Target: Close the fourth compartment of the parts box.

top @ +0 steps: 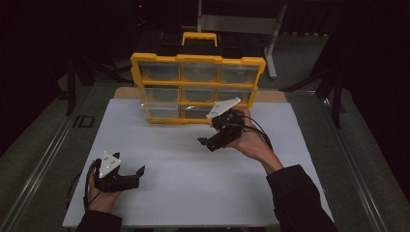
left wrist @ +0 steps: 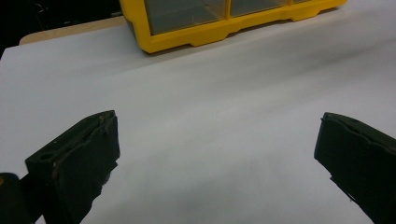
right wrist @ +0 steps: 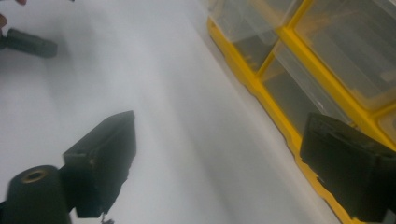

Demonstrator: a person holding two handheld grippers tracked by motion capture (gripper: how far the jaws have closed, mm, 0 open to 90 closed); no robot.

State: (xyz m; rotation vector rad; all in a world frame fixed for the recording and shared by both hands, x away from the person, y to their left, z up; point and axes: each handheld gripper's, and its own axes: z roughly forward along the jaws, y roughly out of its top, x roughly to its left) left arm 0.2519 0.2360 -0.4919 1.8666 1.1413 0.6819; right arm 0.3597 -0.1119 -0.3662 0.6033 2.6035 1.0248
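White table surface [top: 193, 183], wide and bare, with open room between the two grippers and along its near edge. Yellow organizer case [top: 198, 87] stands upright at the far edge of the white surface, clear-fronted compartments facing the person, black-and-yellow handle on top. Right gripper [top: 209, 141], held just in front of the case's lower right compartments, apart from it; jaws spread wide, nothing between them; in the right gripper view the case's yellow frame [right wrist: 261, 88] runs close beside one jaw. Left gripper [top: 138, 175], near the front left corner, well apart from the case [left wrist: 219, 28]; jaws released, gripping nothing.
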